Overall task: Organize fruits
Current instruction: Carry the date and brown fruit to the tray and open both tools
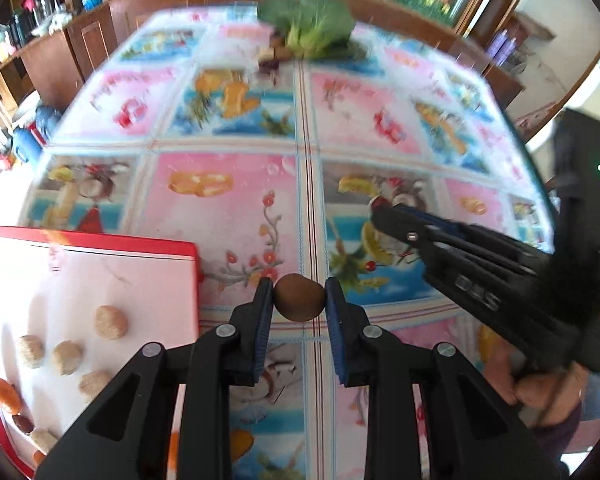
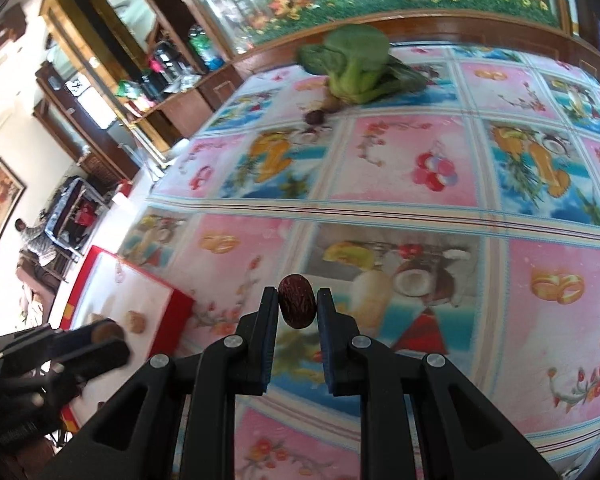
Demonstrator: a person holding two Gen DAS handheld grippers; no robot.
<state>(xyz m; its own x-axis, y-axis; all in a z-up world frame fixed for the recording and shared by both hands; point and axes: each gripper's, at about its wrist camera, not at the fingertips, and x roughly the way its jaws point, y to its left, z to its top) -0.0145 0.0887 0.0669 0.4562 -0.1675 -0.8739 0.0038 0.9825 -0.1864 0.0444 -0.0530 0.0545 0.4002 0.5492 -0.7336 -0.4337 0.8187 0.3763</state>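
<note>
Left gripper [image 1: 300, 300] clamped a brown longan [image 1: 300, 298], right gripper [image 2: 297, 306] pinched a red date [image 2: 297, 306], both carried clear, seemingly bound for the red-rimmed tray [image 1: 99, 240].

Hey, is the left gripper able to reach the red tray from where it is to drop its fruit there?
Probably yes. The left gripper grips a round brown fruit just right of the red tray, with only bare tablecloth between. The right gripper, holding a red date, is off to the other side.
</note>
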